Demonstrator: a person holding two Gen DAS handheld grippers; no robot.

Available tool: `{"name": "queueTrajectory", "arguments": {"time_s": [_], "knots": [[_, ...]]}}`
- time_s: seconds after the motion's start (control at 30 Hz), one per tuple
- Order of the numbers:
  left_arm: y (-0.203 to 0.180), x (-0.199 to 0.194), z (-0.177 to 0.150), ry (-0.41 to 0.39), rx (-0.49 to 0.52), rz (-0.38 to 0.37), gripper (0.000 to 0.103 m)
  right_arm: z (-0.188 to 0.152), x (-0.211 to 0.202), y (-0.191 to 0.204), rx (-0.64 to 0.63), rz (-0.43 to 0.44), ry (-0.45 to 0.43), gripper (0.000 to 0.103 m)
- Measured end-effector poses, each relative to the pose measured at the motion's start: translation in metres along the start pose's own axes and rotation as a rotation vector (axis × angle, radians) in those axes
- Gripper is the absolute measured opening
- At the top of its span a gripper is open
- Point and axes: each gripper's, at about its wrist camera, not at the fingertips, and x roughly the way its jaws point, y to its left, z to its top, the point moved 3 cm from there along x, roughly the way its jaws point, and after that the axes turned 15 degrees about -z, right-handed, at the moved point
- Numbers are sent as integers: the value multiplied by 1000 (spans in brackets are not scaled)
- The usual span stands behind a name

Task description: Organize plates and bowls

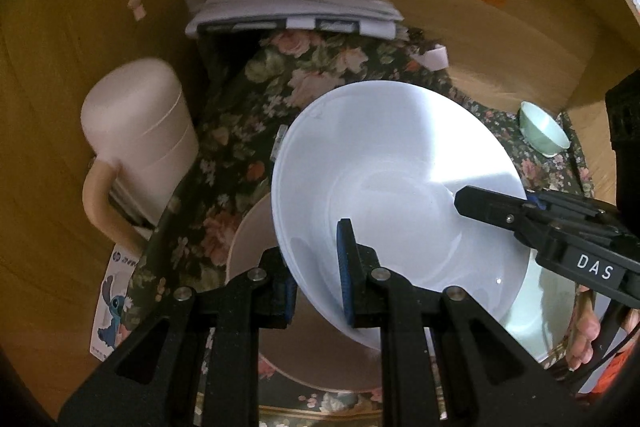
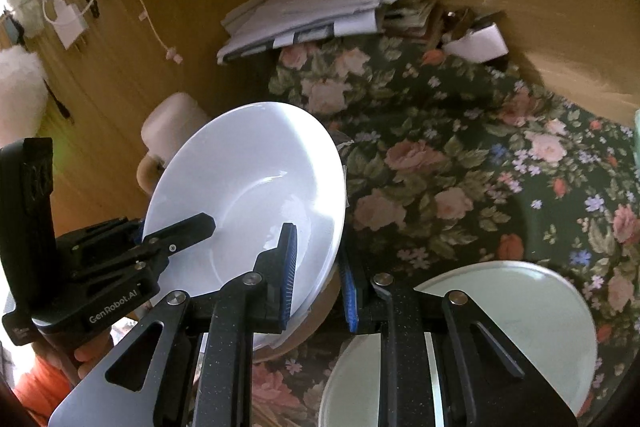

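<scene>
both claws, left claw (image 1: 316, 279) and right claw (image 2: 318, 279), clamp one tilted white deep plate (image 1: 400, 187) (opposite rims) above the floral tablecloth (image 2: 440, 155), mint bowl (image 1: 544, 133) upper right.

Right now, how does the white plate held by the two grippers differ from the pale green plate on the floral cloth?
The white plate is lifted and tilted; the pale green plate lies flat on the floral cloth. The white plate is clamped at its rim by the left gripper and right gripper; no gripper holds the pale green plate. The white plate is bright white, the other faintly green. Both are round, glossy and empty.
</scene>
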Motion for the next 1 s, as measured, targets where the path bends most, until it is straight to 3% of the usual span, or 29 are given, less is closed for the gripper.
{"name": "queueTrajectory", "arguments": {"time_s": [0.5, 1.0], "knots": [[20, 6, -21, 54, -40, 12, 17, -10, 22, 16, -67, -3, 72, 21], [22, 12, -22, 52, -25, 28, 17, -6, 12, 19, -120, -44, 49, 29]]}}
